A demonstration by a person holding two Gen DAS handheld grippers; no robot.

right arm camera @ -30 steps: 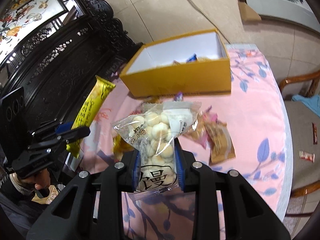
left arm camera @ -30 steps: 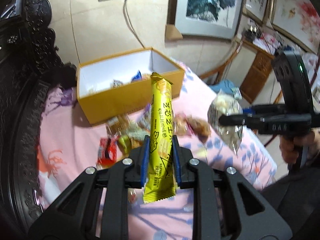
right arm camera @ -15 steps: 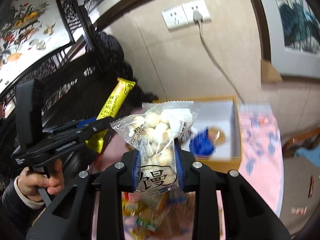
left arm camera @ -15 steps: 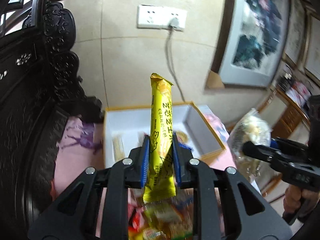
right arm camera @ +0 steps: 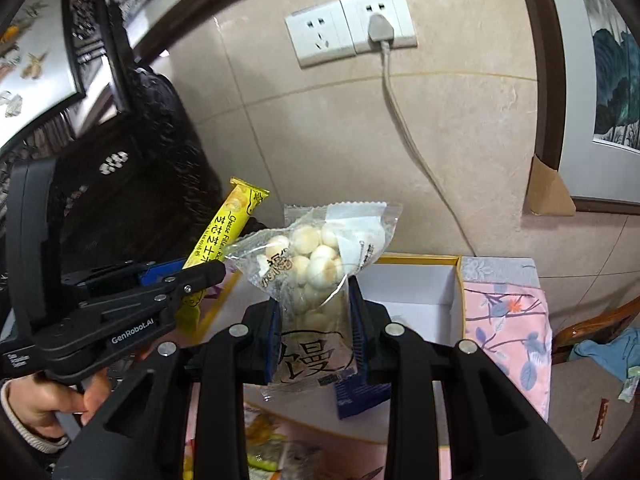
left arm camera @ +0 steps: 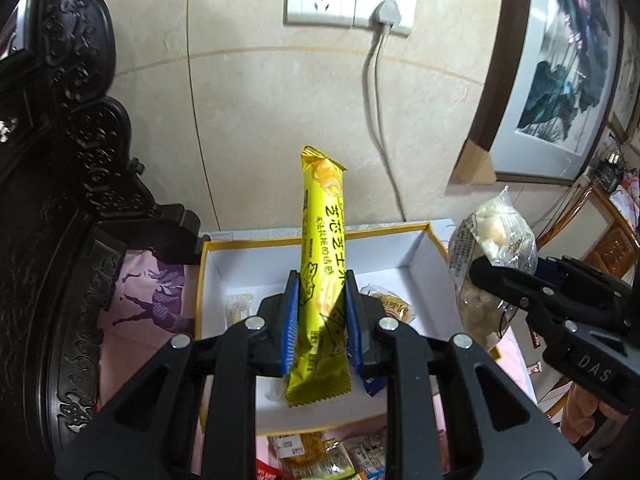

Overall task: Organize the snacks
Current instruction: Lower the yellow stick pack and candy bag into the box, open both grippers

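Note:
My left gripper is shut on a long yellow snack bar and holds it upright over the open yellow box. My right gripper is shut on a clear bag of small round buns and holds it over the same box. Each gripper shows in the other's view: the right one with its bag at the box's right side, the left one with its bar at the left. A few wrapped snacks lie inside the box.
The box stands on a pink flowered tablecloth against a tiled wall with a socket and cord. Dark carved furniture is at the left. Loose snacks lie in front of the box. A wooden chair is at the right.
Both grippers have moved forward from above the loose snacks to over the box, keeping hold of the bar and the bag. The wall is now close.

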